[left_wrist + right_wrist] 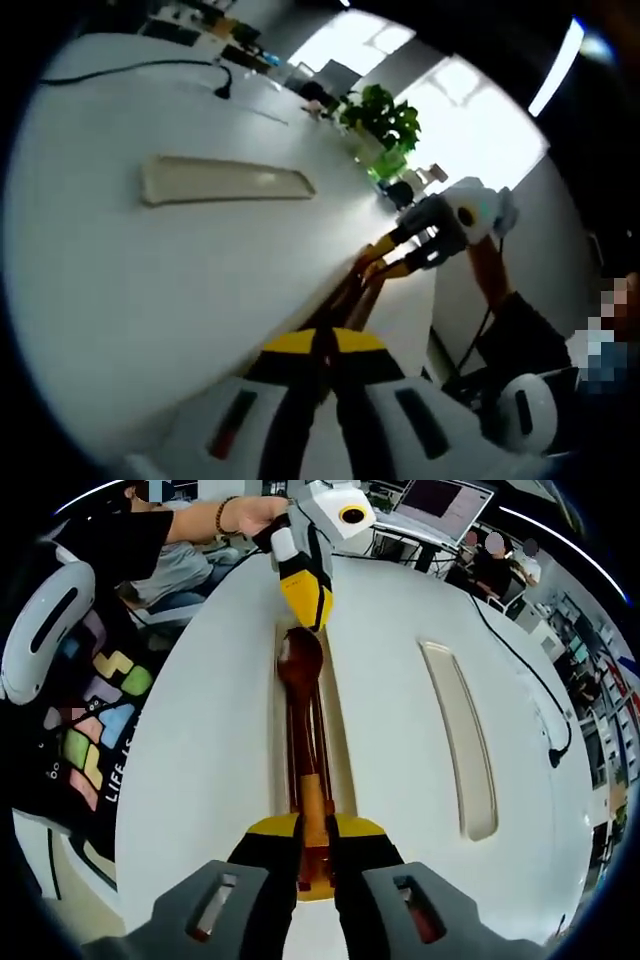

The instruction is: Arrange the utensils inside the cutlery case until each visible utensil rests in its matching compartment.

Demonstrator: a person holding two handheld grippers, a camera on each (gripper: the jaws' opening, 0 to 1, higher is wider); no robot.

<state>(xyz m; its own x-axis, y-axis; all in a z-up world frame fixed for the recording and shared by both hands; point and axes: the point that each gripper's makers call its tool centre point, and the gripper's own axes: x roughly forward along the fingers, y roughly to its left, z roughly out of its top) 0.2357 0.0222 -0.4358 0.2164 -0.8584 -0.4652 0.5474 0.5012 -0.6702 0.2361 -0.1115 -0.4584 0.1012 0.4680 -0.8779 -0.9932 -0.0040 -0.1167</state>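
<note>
A narrow beige cutlery case (343, 750) lies lengthwise on the white table (390, 680). Inside it rest a dark wooden spoon (301, 658) and dark chopsticks (322, 735) beside it. My right gripper (315, 832) is shut on the spoon's pale handle end (313, 805) at the near end of the case. My left gripper (308, 615) comes in from the far end, its yellow jaws closed on the tip of the spoon's bowl. In the left gripper view, the brown utensils (352, 290) run from my left gripper (320, 347) to the right gripper (398, 258).
The case's lid (462, 742) (225, 180) lies apart on the table. A black cable (520, 655) (130, 68) trails across the far side. A person in a black printed shirt (95, 730) stands at the table edge. A potted plant (385, 125) stands beyond the table.
</note>
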